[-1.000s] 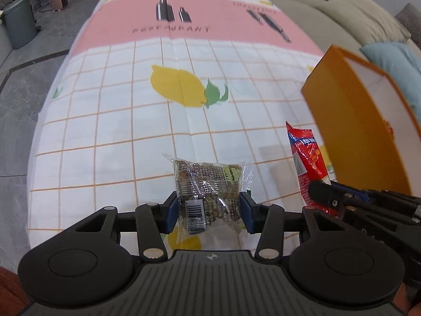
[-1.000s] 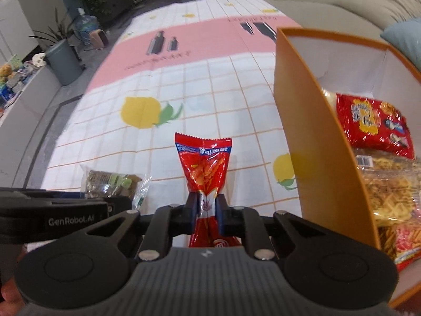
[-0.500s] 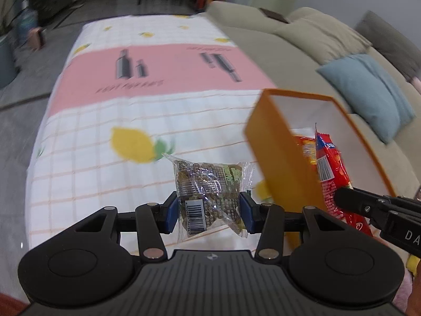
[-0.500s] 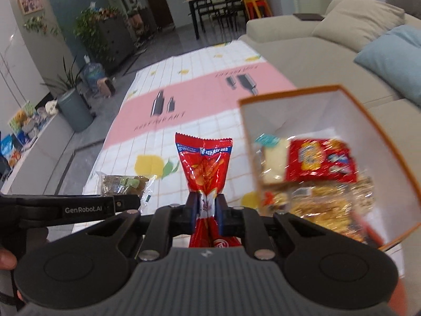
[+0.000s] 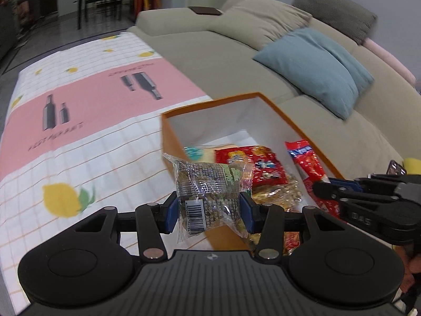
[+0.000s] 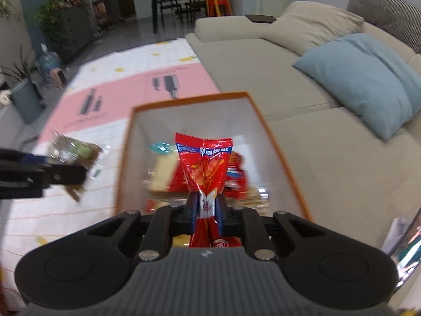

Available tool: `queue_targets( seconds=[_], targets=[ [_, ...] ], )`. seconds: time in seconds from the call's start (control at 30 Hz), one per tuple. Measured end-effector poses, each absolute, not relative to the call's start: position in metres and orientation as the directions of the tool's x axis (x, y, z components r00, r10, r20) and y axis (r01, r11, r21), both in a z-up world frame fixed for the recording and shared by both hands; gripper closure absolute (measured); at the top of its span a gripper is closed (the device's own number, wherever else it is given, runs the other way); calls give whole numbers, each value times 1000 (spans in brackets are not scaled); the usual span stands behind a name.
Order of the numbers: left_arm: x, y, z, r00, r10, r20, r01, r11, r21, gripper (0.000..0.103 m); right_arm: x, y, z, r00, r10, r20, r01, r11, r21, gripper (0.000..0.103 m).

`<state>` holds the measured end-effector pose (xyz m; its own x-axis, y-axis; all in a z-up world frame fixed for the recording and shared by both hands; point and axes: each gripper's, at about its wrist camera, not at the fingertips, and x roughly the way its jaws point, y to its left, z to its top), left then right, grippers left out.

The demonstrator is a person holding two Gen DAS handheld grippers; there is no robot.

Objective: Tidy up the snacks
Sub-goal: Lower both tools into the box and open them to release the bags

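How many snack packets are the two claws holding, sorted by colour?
Red crinkly foil snack packet, in the right claw: 1
Clear plastic packet of brown snacks, in the left claw: 1
Total: 2

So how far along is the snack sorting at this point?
Mostly done, it looks. Several packets already lie in the orange box. In hand: the left gripper is shut on a clear packet near the box's edge, and the right gripper is shut on a red packet above the opening. Left: dropping both in. No other loose snacks show on the tablecloth.
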<state>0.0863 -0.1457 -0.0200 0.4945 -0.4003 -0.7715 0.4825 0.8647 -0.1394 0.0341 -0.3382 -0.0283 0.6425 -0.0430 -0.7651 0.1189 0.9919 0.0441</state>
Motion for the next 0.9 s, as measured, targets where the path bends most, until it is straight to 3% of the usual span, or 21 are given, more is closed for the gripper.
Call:
queue_targets(
  seconds=[0.67,0.9],
  targets=[
    [119,-212,-41,424,-387,-819,590,804,-74,50,77,-355,-94,501,-152,-852,35,987,-155,91],
    [129,-222,-52,405,-380,-832,617,785,-58,50,77,-355,-107,470,-177,-865,1,980,-200,83]
  ],
)
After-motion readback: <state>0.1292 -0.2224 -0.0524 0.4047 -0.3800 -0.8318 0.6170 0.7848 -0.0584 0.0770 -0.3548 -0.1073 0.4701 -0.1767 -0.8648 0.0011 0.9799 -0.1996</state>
